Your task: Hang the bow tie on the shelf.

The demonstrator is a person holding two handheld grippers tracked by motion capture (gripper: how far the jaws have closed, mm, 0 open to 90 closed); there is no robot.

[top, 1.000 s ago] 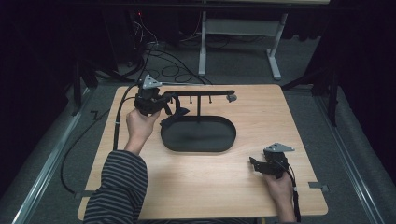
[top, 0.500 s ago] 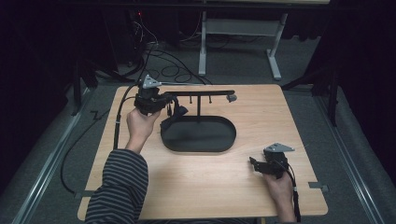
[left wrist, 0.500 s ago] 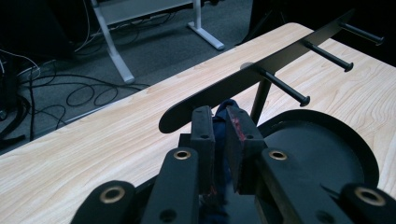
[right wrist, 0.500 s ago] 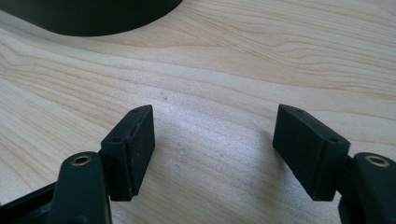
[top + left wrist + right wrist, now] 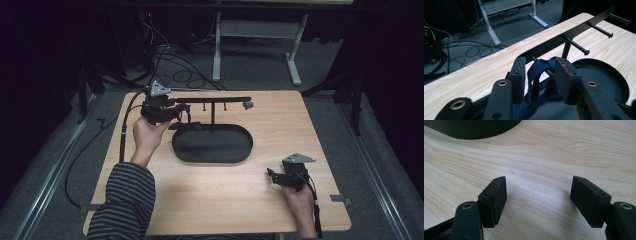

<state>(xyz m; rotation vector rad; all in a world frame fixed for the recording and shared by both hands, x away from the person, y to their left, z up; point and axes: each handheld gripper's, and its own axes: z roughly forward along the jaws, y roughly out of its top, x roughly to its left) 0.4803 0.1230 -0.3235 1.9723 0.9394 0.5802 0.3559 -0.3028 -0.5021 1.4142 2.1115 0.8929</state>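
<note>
On the desk (image 5: 220, 200), toward twelve o'clock, a black rack (image 5: 210, 100) stands over an oval tray (image 5: 212, 145), its pegs pointing at six o'clock. At ten o'clock the left tongs (image 5: 182, 112) sit at the rack's first peg (image 5: 541, 66), where a blue cloth loop (image 5: 536, 68) hangs. Their jaws have just been opening, and the loop lies between the pads without being pinched. A good finish would likely widen a little more, then draw straight back along the peg so neither pad snags the loop. At five o'clock the right tongs (image 5: 271, 175) rest wide and empty.
</note>
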